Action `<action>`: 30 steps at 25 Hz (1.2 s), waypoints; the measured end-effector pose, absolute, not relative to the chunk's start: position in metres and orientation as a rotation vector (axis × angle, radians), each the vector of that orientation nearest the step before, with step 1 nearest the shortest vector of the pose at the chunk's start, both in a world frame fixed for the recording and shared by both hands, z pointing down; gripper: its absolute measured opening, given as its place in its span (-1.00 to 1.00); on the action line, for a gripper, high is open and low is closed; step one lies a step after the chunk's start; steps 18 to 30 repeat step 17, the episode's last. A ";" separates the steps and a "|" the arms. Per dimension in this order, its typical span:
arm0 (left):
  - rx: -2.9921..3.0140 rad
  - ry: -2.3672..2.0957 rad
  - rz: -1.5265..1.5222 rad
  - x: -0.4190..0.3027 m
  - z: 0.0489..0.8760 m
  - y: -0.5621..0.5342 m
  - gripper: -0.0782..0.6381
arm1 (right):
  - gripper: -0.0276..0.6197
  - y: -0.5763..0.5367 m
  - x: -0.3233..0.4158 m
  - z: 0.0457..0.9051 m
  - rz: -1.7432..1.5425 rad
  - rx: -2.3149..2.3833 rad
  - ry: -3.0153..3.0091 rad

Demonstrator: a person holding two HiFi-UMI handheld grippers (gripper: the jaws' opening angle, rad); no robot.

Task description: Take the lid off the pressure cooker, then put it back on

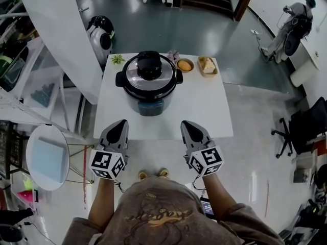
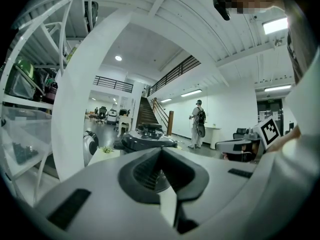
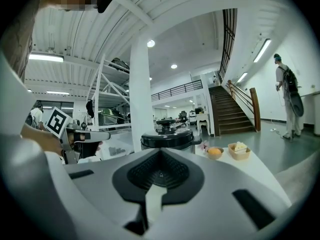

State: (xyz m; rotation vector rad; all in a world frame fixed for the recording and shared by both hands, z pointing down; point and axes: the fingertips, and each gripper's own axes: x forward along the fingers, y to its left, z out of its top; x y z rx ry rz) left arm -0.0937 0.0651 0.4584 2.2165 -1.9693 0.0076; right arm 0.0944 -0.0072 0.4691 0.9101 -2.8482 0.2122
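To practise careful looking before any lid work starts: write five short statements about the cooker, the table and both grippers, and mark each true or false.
1. The lid sits on the pressure cooker. True.
2. The left gripper grips the lid's knob. False: it is shut on nothing and held short of the cooker.
3. The right gripper has its jaws together. True.
4. Two small dishes stand in front of the cooker, nearest the person. False: the bowl and the tray stand behind it, at the far edge.
5. The cooker stands on a white table. True.
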 end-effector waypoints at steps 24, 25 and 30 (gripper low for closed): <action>2.174 -1.974 -0.023 -0.091 0.459 0.070 -0.77 | -0.93 -0.002 0.095 0.472 0.184 0.815 -2.847; 2.174 -1.974 -0.023 -0.091 0.459 0.070 -0.77 | -0.93 -0.002 0.095 0.472 0.184 0.815 -2.847; 2.174 -1.974 -0.023 -0.091 0.459 0.070 -0.77 | -0.93 -0.002 0.095 0.472 0.184 0.815 -2.847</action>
